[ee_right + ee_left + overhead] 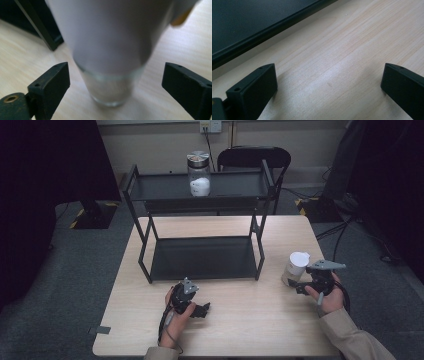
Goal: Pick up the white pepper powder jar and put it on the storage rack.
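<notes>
a light wooden table carries a black metal two-tier shelf rack along its far edge. on the rack's upper shelf, right of its middle, stands a clear glass jar with a round metal lid, white powder filling its lower part. the lower shelf lies bare and dark.

near the right edge of the tabletop stands a clear glass tumbler wrapped in white paper, the paper covering its upper part and the bare glass base resting on the wood. the right gripper, held in the person's right hand, sits just beside the tumbler on its near side. in the right gripper view the tumbler stands between the two black jaws, which are spread wide with a gap on each side of the glass; they do not touch it. a leg of the rack shows at upper left there.

the left gripper, held in the person's left hand, lies low over the tabletop near the near edge, in front of the rack's lower shelf. in the left gripper view its jaws stand wide apart over bare wood, nothing between them, with the dark edge of the lower shelf running across the upper left.
</notes>
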Tool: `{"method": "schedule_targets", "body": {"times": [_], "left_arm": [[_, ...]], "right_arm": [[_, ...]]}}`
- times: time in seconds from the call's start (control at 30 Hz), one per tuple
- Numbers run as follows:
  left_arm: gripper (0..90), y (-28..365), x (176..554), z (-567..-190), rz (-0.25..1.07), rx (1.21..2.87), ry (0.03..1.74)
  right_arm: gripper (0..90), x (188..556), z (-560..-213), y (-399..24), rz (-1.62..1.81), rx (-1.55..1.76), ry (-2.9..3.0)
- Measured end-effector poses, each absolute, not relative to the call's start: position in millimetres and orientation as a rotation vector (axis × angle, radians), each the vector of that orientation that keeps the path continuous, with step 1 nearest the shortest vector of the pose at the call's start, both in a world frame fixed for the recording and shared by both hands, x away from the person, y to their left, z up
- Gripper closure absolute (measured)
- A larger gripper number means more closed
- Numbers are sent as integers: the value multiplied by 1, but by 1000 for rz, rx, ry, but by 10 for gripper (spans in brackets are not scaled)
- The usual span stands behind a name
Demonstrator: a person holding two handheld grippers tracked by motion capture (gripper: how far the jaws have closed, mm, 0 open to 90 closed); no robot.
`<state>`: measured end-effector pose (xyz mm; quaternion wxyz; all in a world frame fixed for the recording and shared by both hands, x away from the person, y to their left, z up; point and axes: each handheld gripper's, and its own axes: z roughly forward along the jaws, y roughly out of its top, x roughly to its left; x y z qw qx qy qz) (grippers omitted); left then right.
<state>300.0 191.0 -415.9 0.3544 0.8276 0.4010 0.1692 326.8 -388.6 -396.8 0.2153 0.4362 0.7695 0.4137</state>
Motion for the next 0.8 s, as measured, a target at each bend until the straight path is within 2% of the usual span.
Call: {"method": "schedule_targets", "body": {"times": [0.13, 0.27, 0.8], "left_arm": [[1, 191, 300, -416, 437, 2140, 1036], [1, 191, 300, -416, 437, 2139, 1036], [1, 191, 300, -416, 437, 2139, 1036]], "right_arm": [[139, 334, -398, -385, 1183, 1205, 2120], [302, 338, -404, -380, 1185, 1157, 2110], [306, 339, -371, -366, 1129, 1043, 2233]]}}
